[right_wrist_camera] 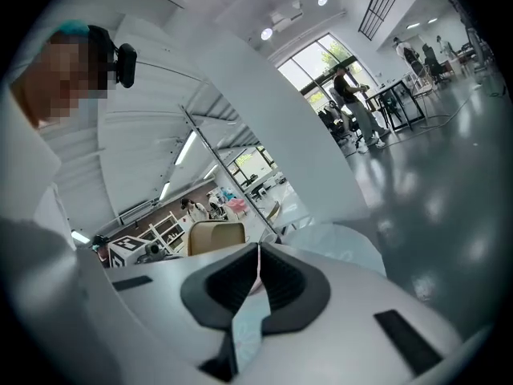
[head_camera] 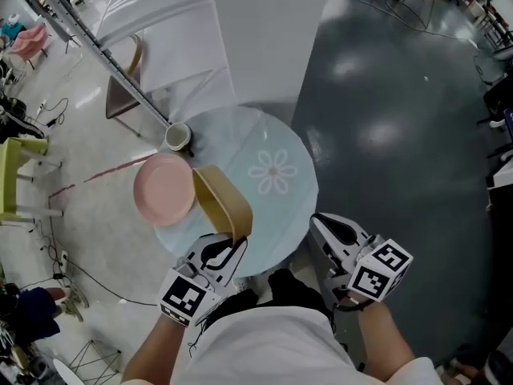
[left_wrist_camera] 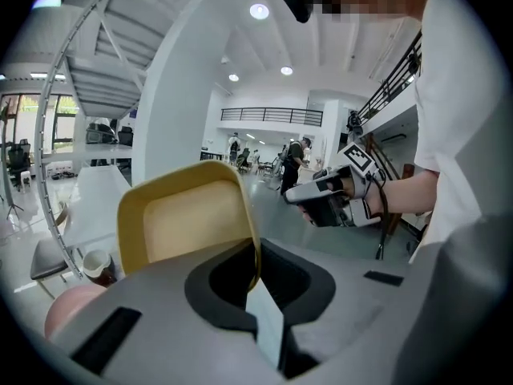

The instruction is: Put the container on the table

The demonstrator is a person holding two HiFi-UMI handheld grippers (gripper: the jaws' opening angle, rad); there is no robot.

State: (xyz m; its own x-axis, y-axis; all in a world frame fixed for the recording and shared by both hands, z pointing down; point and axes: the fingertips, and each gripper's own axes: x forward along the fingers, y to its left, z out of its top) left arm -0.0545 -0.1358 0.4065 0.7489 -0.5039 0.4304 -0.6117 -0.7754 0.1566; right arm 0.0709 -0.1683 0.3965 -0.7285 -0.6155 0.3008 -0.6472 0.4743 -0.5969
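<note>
The container [head_camera: 220, 201] is a tan, rectangular tub, tilted on edge above the near left part of the round table [head_camera: 240, 131], which has a pale blue cloth. My left gripper [head_camera: 234, 244] is shut on its near rim. In the left gripper view the container [left_wrist_camera: 184, 223] stands up in front of the jaws, which pinch its right wall. My right gripper [head_camera: 317, 220] hovers at the table's near right edge, shut and empty. The right gripper view shows the container [right_wrist_camera: 215, 235] at left, beyond the closed jaws.
A pink plate [head_camera: 163, 188] lies on the table's left side, with a cup [head_camera: 178, 136] behind it. A white pillar [head_camera: 264, 38] rises just past the table. A slanted metal rail [head_camera: 104, 50], a brown chair [head_camera: 128, 79] and a green chair [head_camera: 16, 175] stand at left.
</note>
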